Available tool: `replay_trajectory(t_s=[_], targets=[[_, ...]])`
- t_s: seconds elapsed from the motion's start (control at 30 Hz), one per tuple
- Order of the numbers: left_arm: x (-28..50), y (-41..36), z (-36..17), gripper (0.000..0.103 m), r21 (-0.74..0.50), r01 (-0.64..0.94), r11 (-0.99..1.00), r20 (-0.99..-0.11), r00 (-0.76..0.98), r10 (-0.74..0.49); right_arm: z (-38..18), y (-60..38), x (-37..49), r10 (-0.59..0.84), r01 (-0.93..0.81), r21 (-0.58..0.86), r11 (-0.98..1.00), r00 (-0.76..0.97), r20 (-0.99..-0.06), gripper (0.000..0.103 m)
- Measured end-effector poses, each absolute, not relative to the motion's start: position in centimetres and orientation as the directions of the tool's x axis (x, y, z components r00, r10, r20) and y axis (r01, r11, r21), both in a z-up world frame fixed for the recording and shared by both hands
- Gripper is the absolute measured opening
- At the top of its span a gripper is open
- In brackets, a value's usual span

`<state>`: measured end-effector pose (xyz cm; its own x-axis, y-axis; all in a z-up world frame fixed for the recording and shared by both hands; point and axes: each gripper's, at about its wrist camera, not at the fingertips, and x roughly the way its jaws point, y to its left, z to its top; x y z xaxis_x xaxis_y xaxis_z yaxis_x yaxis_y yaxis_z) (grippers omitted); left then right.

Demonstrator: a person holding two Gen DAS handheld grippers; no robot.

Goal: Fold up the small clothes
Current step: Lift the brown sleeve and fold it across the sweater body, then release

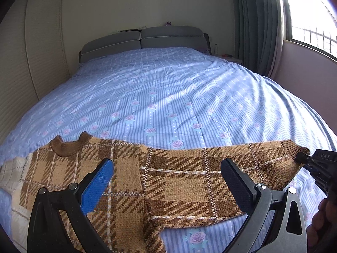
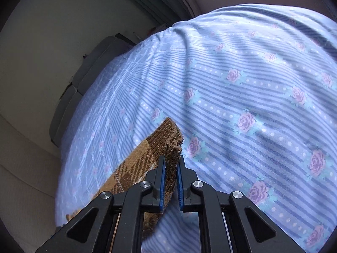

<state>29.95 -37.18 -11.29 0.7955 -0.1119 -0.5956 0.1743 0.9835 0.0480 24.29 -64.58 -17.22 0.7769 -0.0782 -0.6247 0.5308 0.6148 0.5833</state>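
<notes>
Left gripper with jaws spread wide above a brown plaid sweater, pressing on nothing. Right gripper clamped tight on the ribbed cuff. Sweater flat at the near edge of the blue floral bed; grey headboard beyond.

**Layout at the foot of the bed**

The sweater lies spread on the bed cover at the near edge of the bed, collar to the left, one sleeve stretched out to the right. A second garment lies under its left side. The left gripper hangs above the sweater's middle, one finger to each side. The right gripper sits at the far right, clamped on the sleeve cuff. Behind the cover stands the headboard; curtain and window lie to the right.
</notes>
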Motion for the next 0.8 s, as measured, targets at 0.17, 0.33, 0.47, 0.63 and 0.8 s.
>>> replay_trajectory(t_s=[0.17,0.33,0.47,0.63,0.8], targets=[[29.1,-33.0,-8.9,0.103,0.058,0.128,0.99,-0.57,0.818,-0.072,-11.9,-60.7,24.2,-0.105,0.471,0.54,0.697,0.813,-0.573,0.011],[28.7,-26.2,-6.1,0.103,0.022,0.046,0.999,-0.563,0.826,-0.025,-5.9,-54.4,25.1,-0.087,0.366,0.493,0.789,0.861,-0.5,0.011],[28.3,-19.8,-3.9,0.103,0.006,-0.025,1.0,-0.541,0.841,0.025,-2.3,-47.4,26.5,-0.059,0.276,0.427,0.861,0.888,-0.455,0.011],[27.8,-11.5,-2.3,0.103,-0.012,-0.114,0.993,-0.523,0.847,0.091,-0.7,-37.4,28.4,-0.003,0.164,0.327,0.931,0.897,-0.442,0.011],[27.2,-3.9,-2.2,0.103,-0.014,-0.191,0.982,-0.528,0.835,0.154,-1.7,-28.4,30.3,0.039,0.071,0.218,0.973,0.885,-0.465,0.011]])
